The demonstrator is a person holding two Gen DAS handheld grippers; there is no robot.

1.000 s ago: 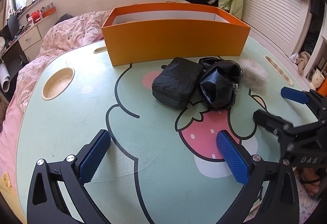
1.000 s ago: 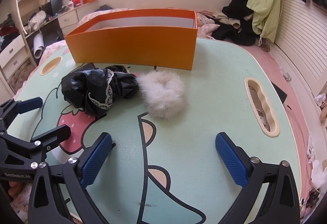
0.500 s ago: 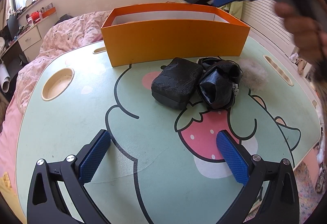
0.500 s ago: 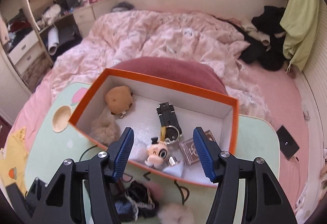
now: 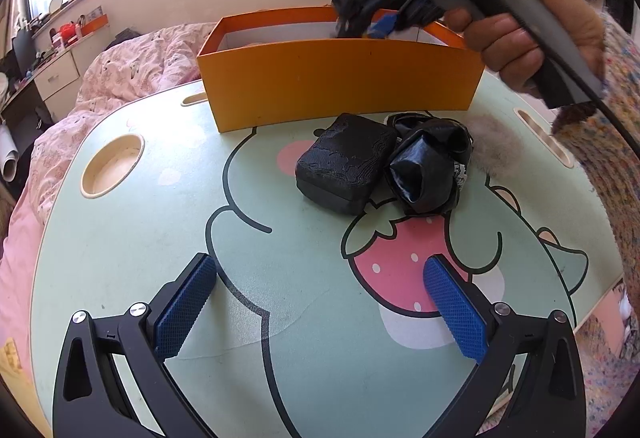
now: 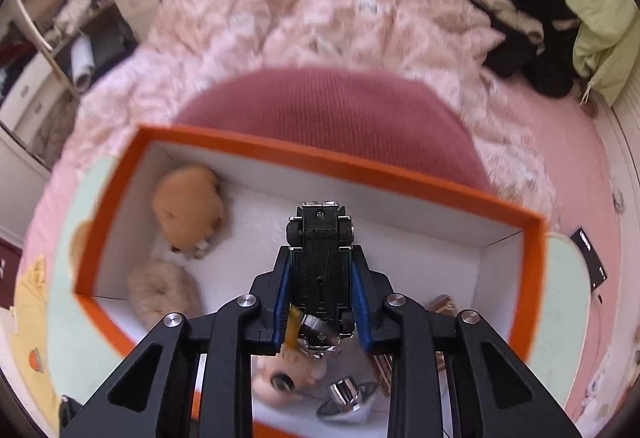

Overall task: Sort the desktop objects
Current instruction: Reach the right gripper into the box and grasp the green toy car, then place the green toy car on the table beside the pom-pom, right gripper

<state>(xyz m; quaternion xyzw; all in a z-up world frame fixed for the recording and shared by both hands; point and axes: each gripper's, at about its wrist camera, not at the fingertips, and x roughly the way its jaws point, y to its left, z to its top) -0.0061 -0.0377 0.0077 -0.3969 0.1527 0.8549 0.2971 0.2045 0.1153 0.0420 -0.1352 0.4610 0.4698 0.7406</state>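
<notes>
We had the right tool (image 6: pixel 322 278) over the orange box (image 6: pixel 312 158), its jaws closing on a black toy car (image 6: pixel 320 266) whose underside faced us. The left tool (image 5: pixel 320 302) hung wide open and empty above the counter (image 5: pixel 120 238), near the black pouch (image 5: pixel 346 162)

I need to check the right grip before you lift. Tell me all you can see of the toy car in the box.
The toy car is small and black, looking like metal or plastic, seen from its underside: flat chassis with screws, black wheels, chrome ends. It lies lengthwise between the closing right gripper's blue pads, which touch both its sides, over the white floor of the orange box. A yellow strap and silver ring hang at its near end.
</notes>
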